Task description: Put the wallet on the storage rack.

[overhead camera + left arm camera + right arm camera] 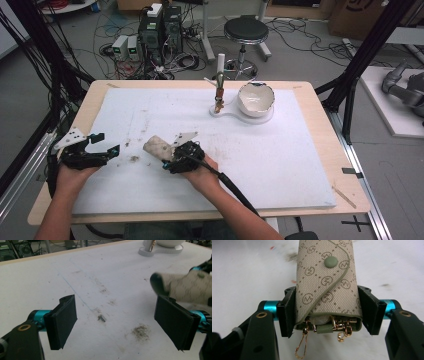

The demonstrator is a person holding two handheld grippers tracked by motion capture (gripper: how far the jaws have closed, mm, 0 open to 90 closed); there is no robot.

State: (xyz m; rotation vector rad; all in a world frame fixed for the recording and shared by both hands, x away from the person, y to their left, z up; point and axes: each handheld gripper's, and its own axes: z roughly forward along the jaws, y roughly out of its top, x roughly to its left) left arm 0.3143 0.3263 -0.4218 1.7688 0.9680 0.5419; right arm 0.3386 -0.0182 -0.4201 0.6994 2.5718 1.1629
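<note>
— Right gripper view first: what is the right claw [329, 312] holding?

— A beige key pouch [325, 282] with a printed monogram pattern, olive trim and a round olive snap. The two black jaws press against its two sides near the open end, so the claw is clenched on it. Gold clips [302, 345] hang out of that end, toward the camera.

— Where does the pouch sit on the counter?

— From the high view, the pouch [156, 147] is over the white mat [280, 165], near the front edge and a little left of the middle. The right claw [167, 159] grips its right end, and the person's right hand [200, 172] comes in from the front edge. Whether the pouch touches the mat cannot be told.

— And the left claw?

— The left claw [102, 145] is released, its jaws wide apart with nothing between them, close to the front left corner of the mat, just left of the pouch. In the left gripper view the pouch [185, 287] shows beyond the right-hand jaw, apart from it.

— Anything else on the mat?

— Brownish smudges [141, 331] and a small dark scrap [101, 318] lie between the left jaws. Toward the far edge, right of centre, a white bowl [256, 98] with a chipped rim sits on a white base [235, 114], with a thin upright stand [219, 90] beside it.
</note>
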